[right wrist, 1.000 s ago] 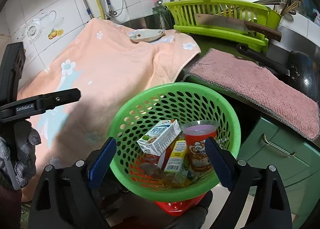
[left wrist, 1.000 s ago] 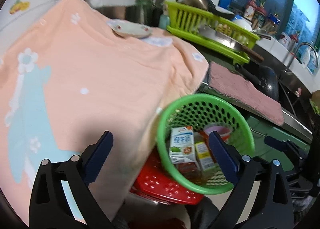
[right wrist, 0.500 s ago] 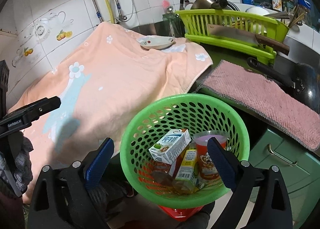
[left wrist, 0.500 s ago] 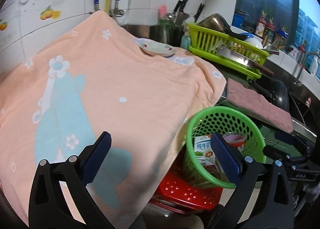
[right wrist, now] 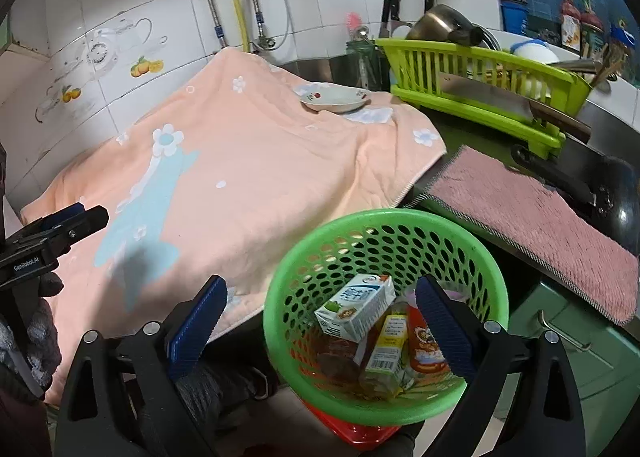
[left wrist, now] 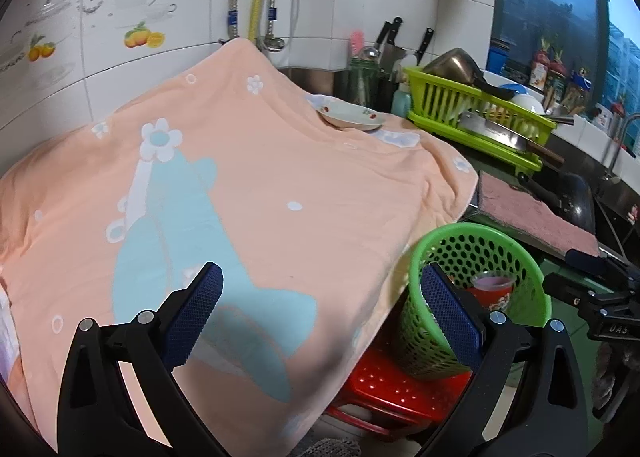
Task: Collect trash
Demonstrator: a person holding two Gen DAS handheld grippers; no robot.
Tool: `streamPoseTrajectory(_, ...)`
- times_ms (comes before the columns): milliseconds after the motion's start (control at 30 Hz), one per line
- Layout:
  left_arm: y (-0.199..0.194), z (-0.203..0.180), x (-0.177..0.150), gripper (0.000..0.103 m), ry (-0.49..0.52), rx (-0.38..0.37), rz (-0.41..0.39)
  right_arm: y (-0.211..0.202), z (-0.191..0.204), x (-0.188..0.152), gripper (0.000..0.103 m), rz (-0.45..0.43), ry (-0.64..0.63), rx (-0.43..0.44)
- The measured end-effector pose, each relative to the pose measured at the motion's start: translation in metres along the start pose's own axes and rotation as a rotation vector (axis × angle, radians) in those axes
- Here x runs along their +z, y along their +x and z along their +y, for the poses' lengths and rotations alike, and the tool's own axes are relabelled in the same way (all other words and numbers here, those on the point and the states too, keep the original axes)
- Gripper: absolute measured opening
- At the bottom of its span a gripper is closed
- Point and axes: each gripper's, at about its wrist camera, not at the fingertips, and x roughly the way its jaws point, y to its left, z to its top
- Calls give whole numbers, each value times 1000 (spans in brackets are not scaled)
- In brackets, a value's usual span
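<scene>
Left wrist view: left gripper (left wrist: 320, 313) has its jaws wide apart with nothing between the pads. It hangs over the peach towel (left wrist: 248, 193) that covers the counter. The green basket (left wrist: 476, 289) sits behind the right-hand jaw, partly hidden by it, on a red stool (left wrist: 384, 389). Only a red cup (left wrist: 491, 289) shows inside from here. No loose trash shows on the towel, only a small dish (left wrist: 352, 117) far ahead of the jaws, up by the wall.

Right wrist view: right gripper (right wrist: 320, 321) also has its jaws apart and empty, straddling the near rim of the basket (right wrist: 384, 225). The trash is already in the basket, low between the jaws and toward the right-hand one: a milk carton (right wrist: 356, 307) on top, a yellow juice box (right wrist: 386, 345) beneath it, and the cup (right wrist: 426, 345) against the right-hand jaw. The left gripper (right wrist: 60, 229) shows at the far left over the towel.

My read: collecting looks done or nearly so; this step is a scan for leftovers. To do it well, keep both jaws clear of the basket rim so it doesn't tip off the stool, and sweep the towel before closing out.

Orientation: the carton lies on its side, long axis running from lower left to upper right, gabled top pointing up-right. The juice box leans, long axis near vertical in the frame. The cup is tilted, mouth up.
</scene>
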Motion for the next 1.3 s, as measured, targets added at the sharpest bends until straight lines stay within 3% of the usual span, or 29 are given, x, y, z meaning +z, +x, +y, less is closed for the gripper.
streamPoseTrajectory(1300, -13, 21, -9, 98, -21, 72, -33, 11, 34, 5, 93, -23, -54, -2)
